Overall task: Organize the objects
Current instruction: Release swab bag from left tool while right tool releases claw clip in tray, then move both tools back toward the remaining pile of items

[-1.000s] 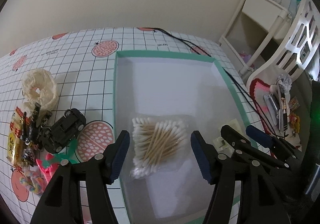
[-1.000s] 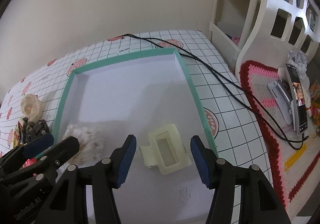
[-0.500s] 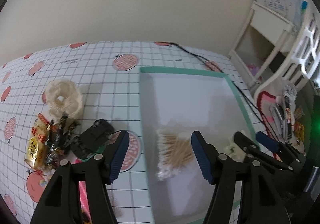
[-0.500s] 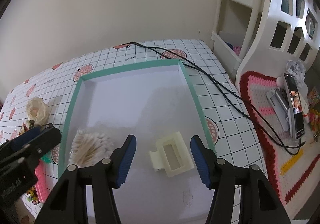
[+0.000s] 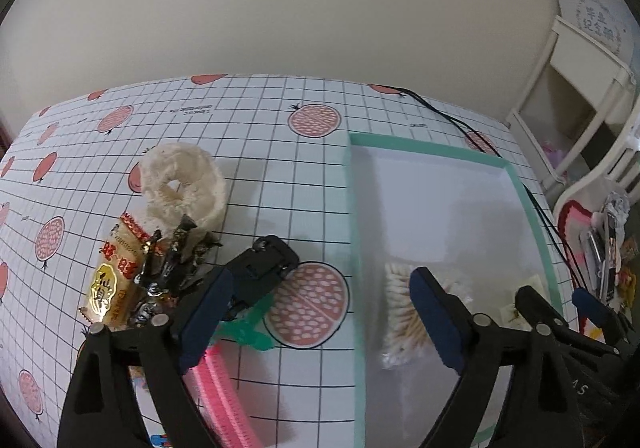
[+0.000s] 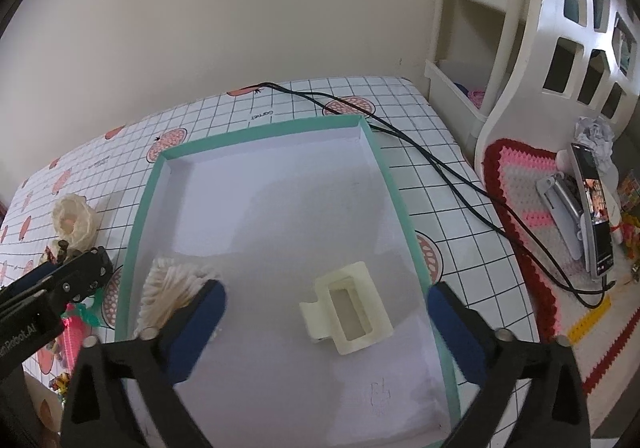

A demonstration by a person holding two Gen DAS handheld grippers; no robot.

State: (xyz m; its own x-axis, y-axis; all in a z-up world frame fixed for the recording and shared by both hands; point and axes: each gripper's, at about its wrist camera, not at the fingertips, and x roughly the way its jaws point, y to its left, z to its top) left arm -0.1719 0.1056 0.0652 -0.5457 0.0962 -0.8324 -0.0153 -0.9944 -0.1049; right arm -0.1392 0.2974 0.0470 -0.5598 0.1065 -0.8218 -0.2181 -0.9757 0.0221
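Observation:
A shallow teal-rimmed white tray [image 6: 262,131] [image 5: 420,147] lies on the gridded tablecloth. Inside it are a clear bag of cotton swabs [image 6: 168,290] [image 5: 400,308] at its near left and a cream hair claw clip [image 6: 348,308] at its near right. My left gripper [image 5: 320,312] hovers open over the tray's left rim, with nothing between its fingers. My right gripper [image 6: 326,322] hangs open above the claw clip, apart from it. Left of the tray sit a black toy car [image 5: 264,268], a cream scrunchie [image 5: 184,184], a snack packet [image 5: 116,276], dark wrapped candies [image 5: 172,264], a pink comb [image 5: 224,392] and a green plastic piece [image 5: 248,328].
A black cable [image 6: 420,156] runs along the tray's far right side and off the table. To the right stand a white shelf unit [image 6: 500,28], a crocheted mat [image 6: 532,208] and a phone on a stand [image 6: 596,208]. A plain wall is behind the table.
My left gripper has swung left, from over the swab bag to over the tray's left rim and the loose items. My right gripper has lifted and backed away from the claw clip.

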